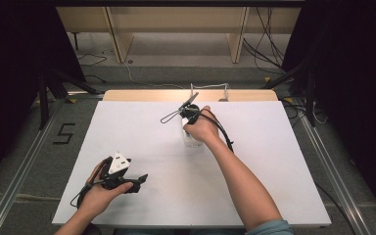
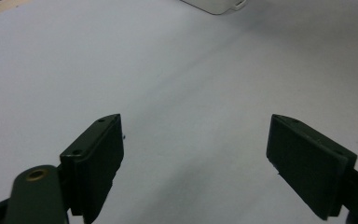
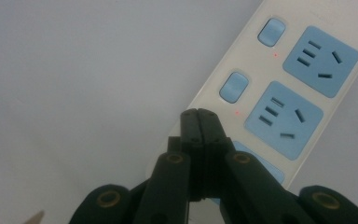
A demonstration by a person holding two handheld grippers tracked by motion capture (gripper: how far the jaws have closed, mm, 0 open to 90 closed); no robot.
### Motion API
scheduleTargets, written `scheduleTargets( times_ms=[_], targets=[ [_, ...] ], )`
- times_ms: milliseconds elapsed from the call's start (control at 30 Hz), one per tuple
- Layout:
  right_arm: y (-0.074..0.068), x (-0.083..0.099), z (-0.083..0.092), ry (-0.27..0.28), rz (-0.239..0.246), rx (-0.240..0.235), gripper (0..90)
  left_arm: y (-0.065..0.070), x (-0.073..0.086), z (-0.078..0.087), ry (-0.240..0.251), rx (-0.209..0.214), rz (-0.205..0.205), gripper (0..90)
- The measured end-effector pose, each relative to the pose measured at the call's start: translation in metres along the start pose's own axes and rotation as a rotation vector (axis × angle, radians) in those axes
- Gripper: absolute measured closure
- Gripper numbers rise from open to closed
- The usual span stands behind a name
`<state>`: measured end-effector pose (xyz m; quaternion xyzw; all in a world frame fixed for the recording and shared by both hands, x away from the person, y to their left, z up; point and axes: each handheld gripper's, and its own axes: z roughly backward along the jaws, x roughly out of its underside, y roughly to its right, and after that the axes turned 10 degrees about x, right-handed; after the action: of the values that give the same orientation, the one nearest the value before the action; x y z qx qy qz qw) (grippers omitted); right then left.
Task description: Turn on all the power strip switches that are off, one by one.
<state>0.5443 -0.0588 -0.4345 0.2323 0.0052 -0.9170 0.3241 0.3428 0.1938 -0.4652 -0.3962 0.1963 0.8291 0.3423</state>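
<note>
Power strip (image 3: pixel 279 93), no legible writing, R gripper (image 3: pixel 199 116) closed

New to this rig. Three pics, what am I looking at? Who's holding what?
No robot arm: a person holds a two-jaw tool in each hand at a white table. The high view looks down from above the person's side. The left tool rests near the table's near edge; its own camera shows the jaws wide apart over bare tabletop, holding nothing. The right tool is over a white power strip with blue sockets and switches; its camera shows the jaws pressed together, with nothing visible between them, tips over the strip. Small red lights glow beside two switches.
</note>
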Motion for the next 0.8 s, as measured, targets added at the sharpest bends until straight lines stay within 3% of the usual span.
scheduleTargets(
  times_ms=[433, 567, 800],
  targets=[
    [-0.0042, -0.0017, -0.0002, -0.012, 0.029, 0.024, 90.0, 0.0001, -0.0002, 0.0001, 0.001, 0.000, -0.001, 18.6],
    [-0.0066, -0.0022, 0.0006, -0.024, 0.038, 0.009, 90.0, 0.0001, -0.0002, 0.0002, 0.001, -0.001, 0.000, 18.6],
    [-0.0015, -0.0014, 0.0005, -0.011, 0.021, 0.010, 90.0, -0.0006, -0.0001, 0.0004, 0.001, -0.002, -0.002, 18.6]
  ],
)
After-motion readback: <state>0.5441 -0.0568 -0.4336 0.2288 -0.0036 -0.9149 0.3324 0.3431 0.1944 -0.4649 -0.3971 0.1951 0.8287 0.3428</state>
